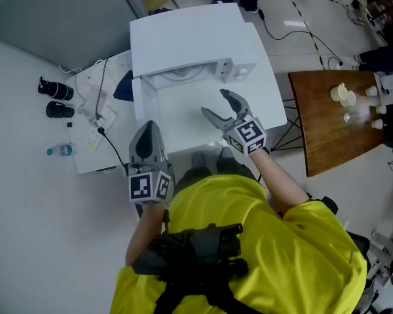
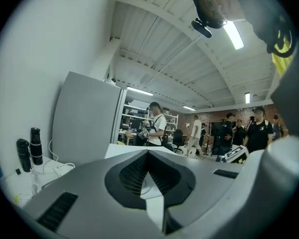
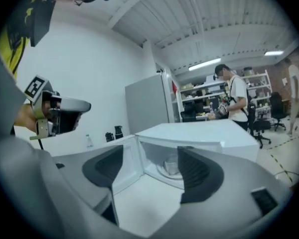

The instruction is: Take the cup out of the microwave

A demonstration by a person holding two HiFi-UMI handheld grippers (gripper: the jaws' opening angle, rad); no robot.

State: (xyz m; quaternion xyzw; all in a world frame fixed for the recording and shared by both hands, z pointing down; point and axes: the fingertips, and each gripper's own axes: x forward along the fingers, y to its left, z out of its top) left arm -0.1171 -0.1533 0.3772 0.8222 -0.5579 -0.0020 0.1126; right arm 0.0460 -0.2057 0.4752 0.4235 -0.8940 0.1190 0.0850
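A white microwave (image 1: pixel 183 31) stands on a white table (image 1: pixel 183 129), its door (image 3: pixel 123 166) swung open to the left. In the right gripper view a clear cup (image 3: pixel 171 166) sits on the turntable inside the cavity; the head view does not show it. My right gripper (image 1: pixel 214 102) hovers over the table in front of the opening and points into it, open (image 3: pixel 152 156) with nothing between the jaws. My left gripper (image 1: pixel 148 128) is shut and empty (image 2: pixel 148 153) at the table's near left corner, beside the door.
Two black bottles (image 1: pixel 56 90) and a small water bottle (image 1: pixel 60 150) lie left of the table among cables (image 1: pixel 101 110). A wooden table (image 1: pixel 314 136) with cups stands to the right. A grey cabinet (image 1: pixel 59 18) is at the back left. People stand far behind.
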